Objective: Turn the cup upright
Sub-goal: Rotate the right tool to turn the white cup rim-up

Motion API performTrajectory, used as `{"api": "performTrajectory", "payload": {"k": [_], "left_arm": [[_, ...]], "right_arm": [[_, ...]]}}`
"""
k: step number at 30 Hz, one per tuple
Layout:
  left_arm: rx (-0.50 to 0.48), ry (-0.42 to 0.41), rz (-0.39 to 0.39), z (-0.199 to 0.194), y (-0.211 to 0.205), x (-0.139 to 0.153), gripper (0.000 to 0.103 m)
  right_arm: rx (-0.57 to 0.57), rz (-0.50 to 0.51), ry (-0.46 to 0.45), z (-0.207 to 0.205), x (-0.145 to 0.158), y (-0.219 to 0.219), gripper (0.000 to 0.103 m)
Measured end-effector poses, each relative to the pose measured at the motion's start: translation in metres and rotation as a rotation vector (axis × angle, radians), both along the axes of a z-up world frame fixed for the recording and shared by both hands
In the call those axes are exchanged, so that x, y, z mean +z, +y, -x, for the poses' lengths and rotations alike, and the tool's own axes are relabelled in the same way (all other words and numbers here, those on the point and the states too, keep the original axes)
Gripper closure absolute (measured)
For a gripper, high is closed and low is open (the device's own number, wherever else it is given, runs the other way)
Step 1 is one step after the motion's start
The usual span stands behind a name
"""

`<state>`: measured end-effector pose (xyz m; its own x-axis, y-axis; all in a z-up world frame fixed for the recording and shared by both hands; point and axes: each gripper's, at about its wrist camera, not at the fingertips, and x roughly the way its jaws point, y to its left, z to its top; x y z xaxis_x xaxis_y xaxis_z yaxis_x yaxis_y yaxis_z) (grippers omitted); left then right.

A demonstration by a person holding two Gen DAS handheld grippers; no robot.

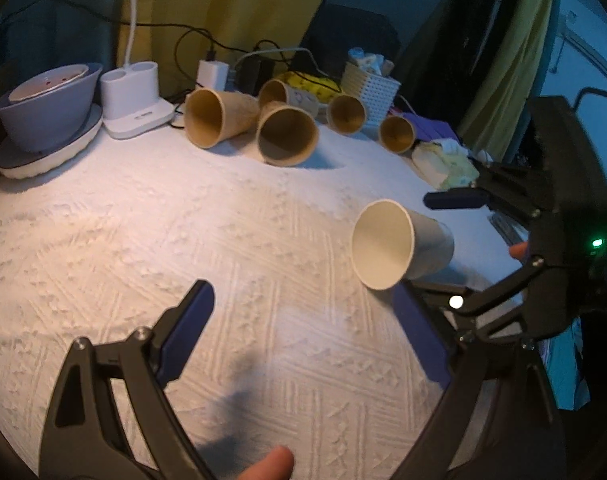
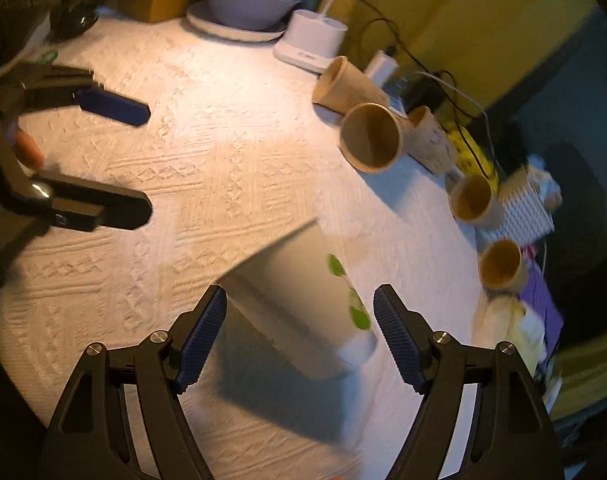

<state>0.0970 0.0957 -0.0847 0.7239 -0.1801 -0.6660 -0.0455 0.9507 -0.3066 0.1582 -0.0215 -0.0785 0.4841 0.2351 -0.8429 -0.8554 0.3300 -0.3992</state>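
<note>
A white paper cup (image 1: pixel 399 246) lies on its side on the white embossed tablecloth (image 1: pixel 183 232), its mouth toward the left wrist camera. In the right wrist view the cup (image 2: pixel 299 296) is blurred, has green leaf marks, and lies between the open fingers of my right gripper (image 2: pixel 299 328), its base toward the camera; contact cannot be told. My right gripper also shows in the left wrist view (image 1: pixel 427 248), one finger on each side of the cup. My left gripper (image 1: pixel 303 320) is open and empty, just left of the cup; it also shows in the right wrist view (image 2: pixel 143 160).
Several brown paper cups (image 1: pixel 287 134) lie on their sides along the table's back. A grey bowl on a plate (image 1: pixel 47 112) and a white charger stand (image 1: pixel 133 96) sit back left. A white basket (image 1: pixel 369 88), cables and tissues crowd the back right edge.
</note>
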Motion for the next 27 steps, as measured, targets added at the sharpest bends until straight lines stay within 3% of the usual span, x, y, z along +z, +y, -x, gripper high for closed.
{"api": "performTrajectory", "payload": {"k": [8, 9, 10, 12, 20, 24, 27], "left_arm": [[0.031, 0.007, 0.024, -0.003, 0.013, -0.005, 0.011], [0.031, 0.010, 0.024, -0.004, 0.014, -0.006, 0.011], [0.031, 0.012, 0.025, -0.005, 0.014, -0.006, 0.011], [0.030, 0.016, 0.025, -0.006, 0.014, -0.008, 0.011], [0.036, 0.018, 0.005, -0.008, 0.010, -0.006, 0.011], [0.043, 0.010, -0.013, -0.005, 0.005, -0.001, 0.011], [0.048, 0.011, -0.023, -0.004, 0.001, 0.001, 0.011]], "right_arm": [[0.056, 0.118, -0.012, -0.021, -0.019, 0.024, 0.024], [0.051, 0.118, -0.007, -0.023, -0.020, 0.025, 0.027], [0.043, 0.113, 0.003, -0.025, -0.019, 0.026, 0.036], [0.021, 0.091, 0.025, -0.031, -0.017, 0.025, 0.036], [-0.139, -0.180, 0.124, -0.056, 0.008, 0.006, 0.036], [-0.250, -0.371, 0.229, -0.065, 0.006, -0.011, 0.036], [-0.297, -0.463, 0.244, -0.062, 0.004, -0.024, 0.036]]}}
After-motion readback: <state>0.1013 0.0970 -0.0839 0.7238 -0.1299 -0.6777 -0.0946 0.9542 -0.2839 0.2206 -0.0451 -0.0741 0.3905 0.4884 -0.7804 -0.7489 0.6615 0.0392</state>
